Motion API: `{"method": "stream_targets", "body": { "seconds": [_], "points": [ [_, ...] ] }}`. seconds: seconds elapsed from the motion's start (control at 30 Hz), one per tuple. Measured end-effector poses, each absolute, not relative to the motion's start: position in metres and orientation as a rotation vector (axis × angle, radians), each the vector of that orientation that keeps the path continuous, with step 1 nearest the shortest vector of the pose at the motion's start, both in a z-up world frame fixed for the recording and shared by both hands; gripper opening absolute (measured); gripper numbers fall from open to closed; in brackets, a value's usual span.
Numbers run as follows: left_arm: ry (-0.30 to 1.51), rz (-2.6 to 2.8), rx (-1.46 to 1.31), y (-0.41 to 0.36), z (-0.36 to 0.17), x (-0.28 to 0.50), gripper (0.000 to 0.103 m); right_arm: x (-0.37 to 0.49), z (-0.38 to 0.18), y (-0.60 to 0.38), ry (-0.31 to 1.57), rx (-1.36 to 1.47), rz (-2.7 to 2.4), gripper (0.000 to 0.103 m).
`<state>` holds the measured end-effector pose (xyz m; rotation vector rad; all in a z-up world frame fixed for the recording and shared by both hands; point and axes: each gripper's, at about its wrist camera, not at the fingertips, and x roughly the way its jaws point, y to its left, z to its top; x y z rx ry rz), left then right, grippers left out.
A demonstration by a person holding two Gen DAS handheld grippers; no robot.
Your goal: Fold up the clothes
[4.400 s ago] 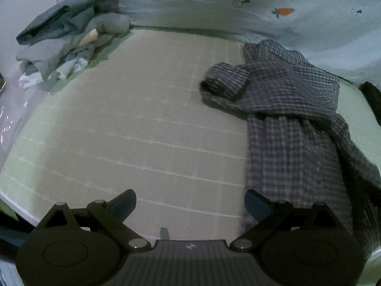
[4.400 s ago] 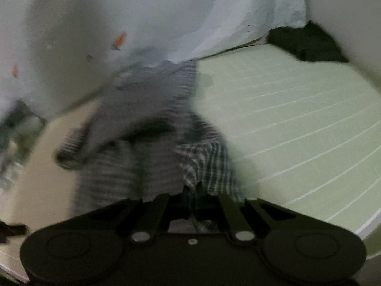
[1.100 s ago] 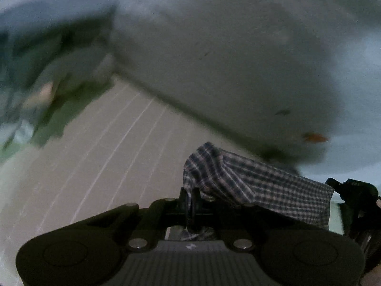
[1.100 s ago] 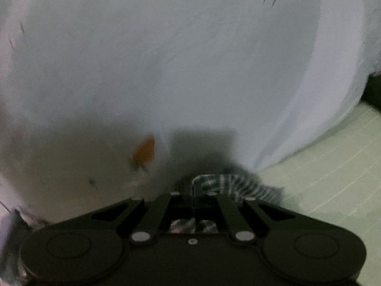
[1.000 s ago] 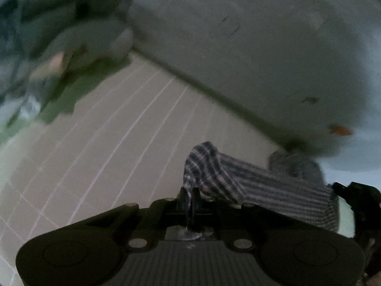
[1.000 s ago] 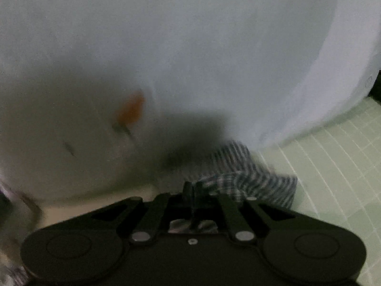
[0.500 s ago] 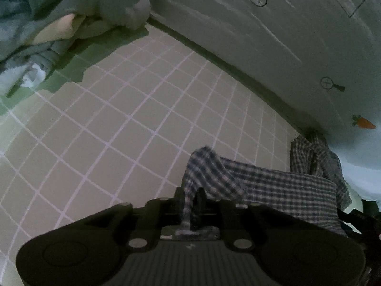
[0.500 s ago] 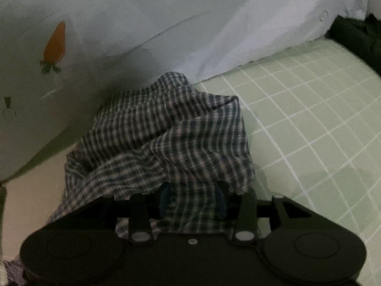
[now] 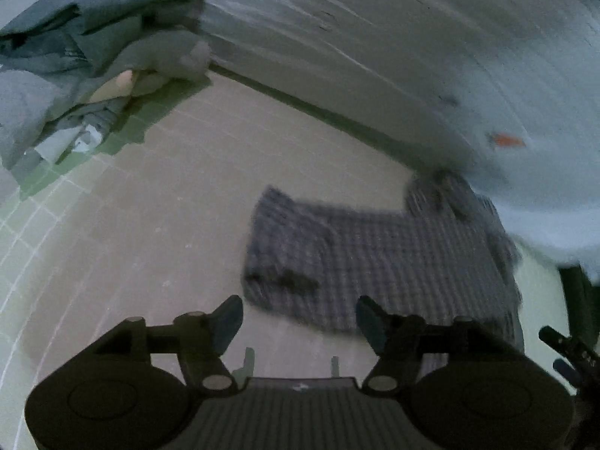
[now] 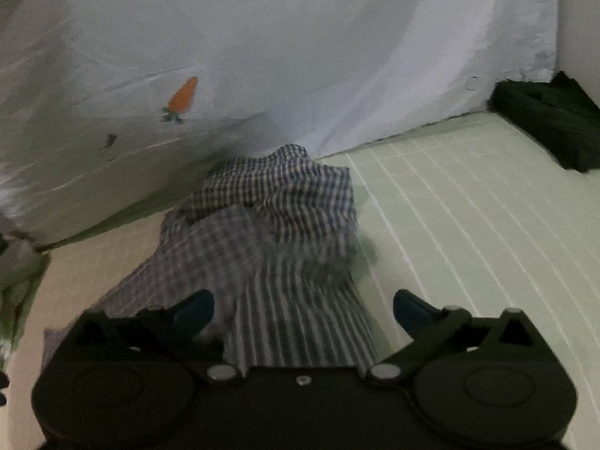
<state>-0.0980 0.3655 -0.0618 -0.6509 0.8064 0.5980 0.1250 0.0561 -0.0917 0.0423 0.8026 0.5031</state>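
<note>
On green gridded mat [image 10: 468, 225], checked shirt [image 9: 367, 258] now lies released, long axis left-right near white sheet [image 10: 300, 37]; left gripper [image 9: 299, 318] and right gripper [image 10: 303, 309] opening, both empty.

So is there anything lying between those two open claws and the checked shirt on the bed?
Nothing visible. The checked shirt lies just ahead of the left gripper and directly below the right gripper; both sets of jaws are opening, empty. The pile of grey clothes sits far off.
</note>
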Motion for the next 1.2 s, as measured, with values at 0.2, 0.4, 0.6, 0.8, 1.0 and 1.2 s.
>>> {"method": "stream_targets", "body": {
  "seconds": [0.2,0.4,0.6,0.8,1.0,1.2],
  "points": [
    [0.888,0.502,-0.555,0.308,-0.066,-0.126,0.069,0.063,-0.111,-0.005,0.831,0.025,0.475,0.103],
    [0.958,0.462,-0.525,0.277,-0.08,-0.16,0.07,0.001,-0.128,-0.045,0.878,0.042,0.454,0.103],
    [1.057,0.383,-0.512,0.251,-0.103,-0.179,0.07,-0.048,-0.126,-0.07,0.847,0.049,0.449,0.103],
    [1.066,0.302,-0.48,0.216,-0.105,-0.183,0.07,-0.075,-0.13,-0.079,0.847,-0.026,0.496,0.102],
    [1.003,0.313,-0.464,0.182,-0.09,-0.187,0.07,-0.074,-0.144,-0.093,0.847,-0.057,0.522,0.095],
    [0.961,0.334,-0.452,0.155,-0.077,-0.206,0.07,-0.075,-0.145,-0.096,0.806,-0.149,0.645,0.02]
  ]
}}
